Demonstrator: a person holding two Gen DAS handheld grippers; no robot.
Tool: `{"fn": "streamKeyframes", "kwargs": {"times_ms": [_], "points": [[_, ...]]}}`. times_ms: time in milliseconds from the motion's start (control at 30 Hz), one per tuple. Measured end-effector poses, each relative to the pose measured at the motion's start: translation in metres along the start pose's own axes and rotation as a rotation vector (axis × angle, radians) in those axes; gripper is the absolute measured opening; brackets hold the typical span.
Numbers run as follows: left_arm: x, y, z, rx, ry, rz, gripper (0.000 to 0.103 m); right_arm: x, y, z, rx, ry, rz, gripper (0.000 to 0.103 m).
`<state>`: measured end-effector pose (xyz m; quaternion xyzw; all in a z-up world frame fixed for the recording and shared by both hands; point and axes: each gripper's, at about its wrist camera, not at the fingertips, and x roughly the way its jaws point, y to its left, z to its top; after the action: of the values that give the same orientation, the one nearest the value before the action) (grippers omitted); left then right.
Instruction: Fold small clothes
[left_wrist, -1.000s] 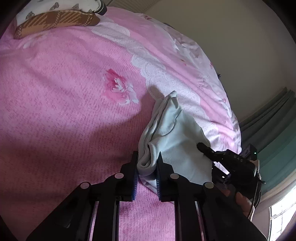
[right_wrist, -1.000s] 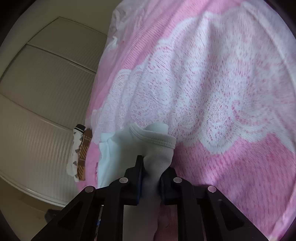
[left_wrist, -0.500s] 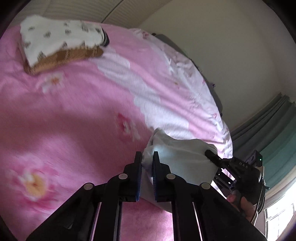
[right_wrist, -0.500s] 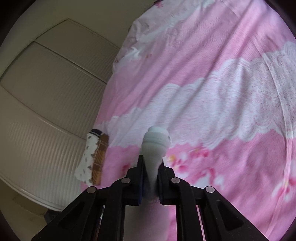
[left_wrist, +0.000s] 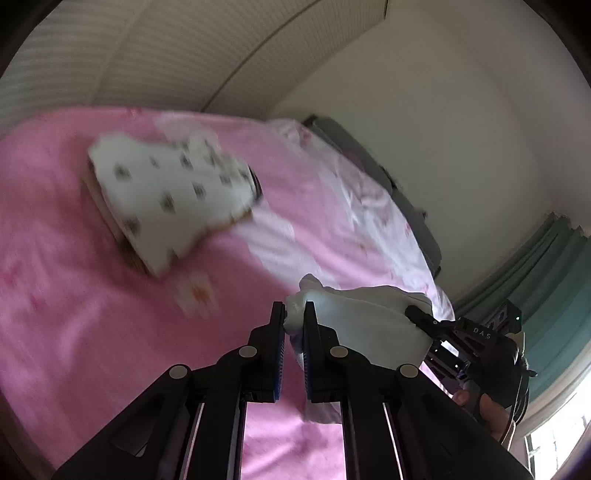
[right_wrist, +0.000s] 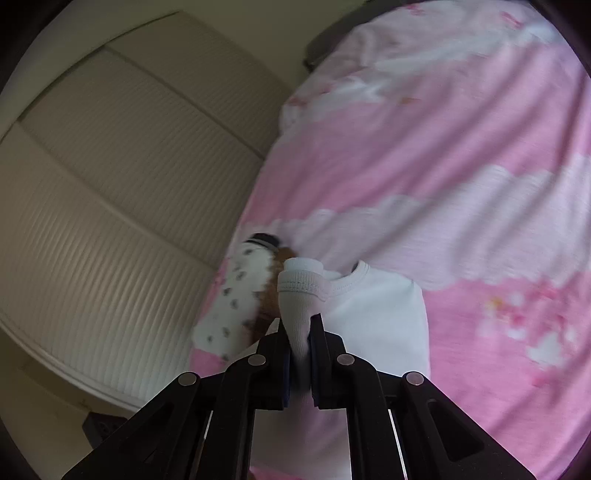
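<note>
Folded stack (left_wrist: 173, 206) is seen toward the bed's (left_wrist: 74, 314) far edge, by the wardrobe. White garment (left_wrist: 369, 325) is held clear of the bed, stretched between both tools: left gripper (left_wrist: 294, 325) clamped on one bunched edge, right gripper (right_wrist: 300, 332) clamped on the ribbed hem. Risk: thin pinches, so fabric could slip out under tension or sag uneven. Only the left view shows the person's hand (left_wrist: 491, 410); only the right view shows the hem ribbing.

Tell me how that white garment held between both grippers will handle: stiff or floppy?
Probably floppy: the white garment sags between the left gripper and right gripper. Likely light, since thin pinches carry it. Bunched cloth in the jaws suggests it won't slip easily.
</note>
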<state>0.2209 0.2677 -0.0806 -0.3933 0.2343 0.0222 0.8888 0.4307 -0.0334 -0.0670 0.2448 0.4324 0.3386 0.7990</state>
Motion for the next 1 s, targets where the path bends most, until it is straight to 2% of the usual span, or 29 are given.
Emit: {"fn": "streamKeyframes", "kwargs": {"times_ms": [67,200,333,433,600,700,933,1000], "points": [[-0.005,0.008,0.017,-0.005,-0.003,-0.004,0.01,0.011,0.023,0.005,-0.027,-0.008,-0.012,0.009],[-0.004,0.016,0.027,0.002,0.002,-0.003,0.01,0.018,0.037,0.006,-0.027,-0.003,-0.003,0.008],[0.005,0.009,0.02,0.001,0.02,-0.023,0.01,0.003,0.03,0.008,-0.011,-0.019,-0.002,0.008],[0.009,-0.012,0.01,0.03,0.029,-0.049,0.01,-0.015,0.015,0.01,0.023,-0.034,-0.003,0.008],[0.03,-0.063,-0.022,0.097,0.068,-0.104,0.01,-0.055,-0.038,0.007,0.094,-0.057,-0.022,0.008],[0.05,-0.083,-0.046,0.126,0.089,-0.129,0.01,-0.076,-0.089,-0.001,0.163,-0.052,-0.038,0.008],[0.111,-0.111,-0.116,0.18,0.207,-0.163,0.01,-0.091,-0.183,-0.018,0.232,-0.02,-0.148,0.008],[0.124,-0.116,-0.131,0.196,0.236,-0.17,0.01,-0.091,-0.199,-0.024,0.232,-0.006,-0.17,0.008]]}}
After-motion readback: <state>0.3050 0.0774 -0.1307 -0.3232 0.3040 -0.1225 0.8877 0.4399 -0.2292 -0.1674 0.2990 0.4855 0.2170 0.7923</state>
